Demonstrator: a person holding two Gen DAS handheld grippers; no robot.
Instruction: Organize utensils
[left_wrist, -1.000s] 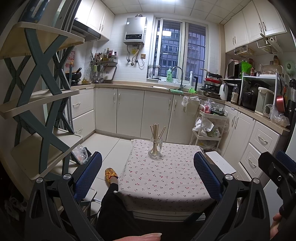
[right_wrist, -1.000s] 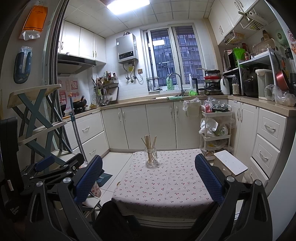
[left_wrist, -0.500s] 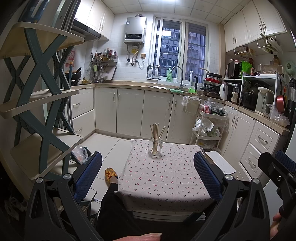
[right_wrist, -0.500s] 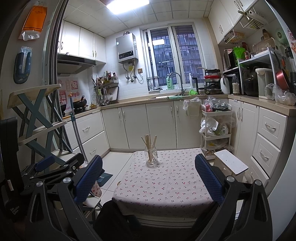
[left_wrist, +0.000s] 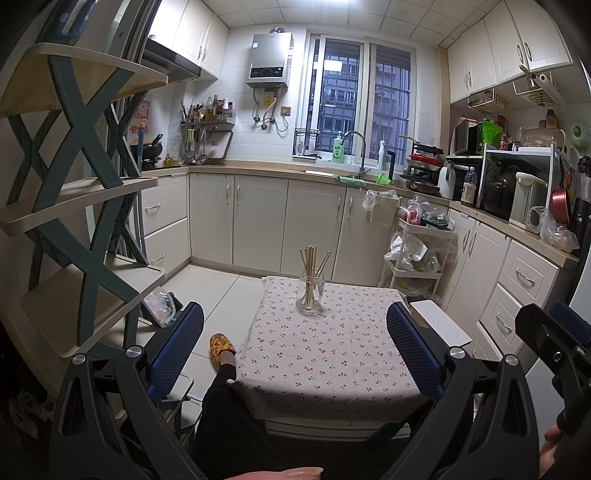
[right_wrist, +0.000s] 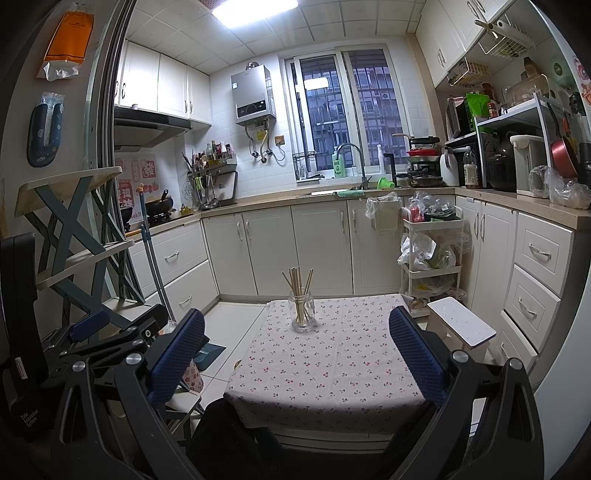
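A clear glass jar (left_wrist: 310, 296) stands upright near the far edge of a small table with a cherry-print cloth (left_wrist: 332, 354). Several wooden chopsticks (left_wrist: 312, 263) stand in it. The jar also shows in the right wrist view (right_wrist: 303, 310), with its chopsticks (right_wrist: 297, 284). My left gripper (left_wrist: 295, 339) is open and empty, held back from the table's near edge. My right gripper (right_wrist: 297, 339) is open and empty too, level with the left one, which shows at the lower left of the right wrist view (right_wrist: 110, 332).
A tiered shelf rack (left_wrist: 74, 206) stands close on the left. A white stool (right_wrist: 461, 325) and a cluttered trolley (right_wrist: 432, 254) stand right of the table. Kitchen cabinets (left_wrist: 258, 221) line the back and right walls. My leg and slipper (left_wrist: 221, 345) are left of the table.
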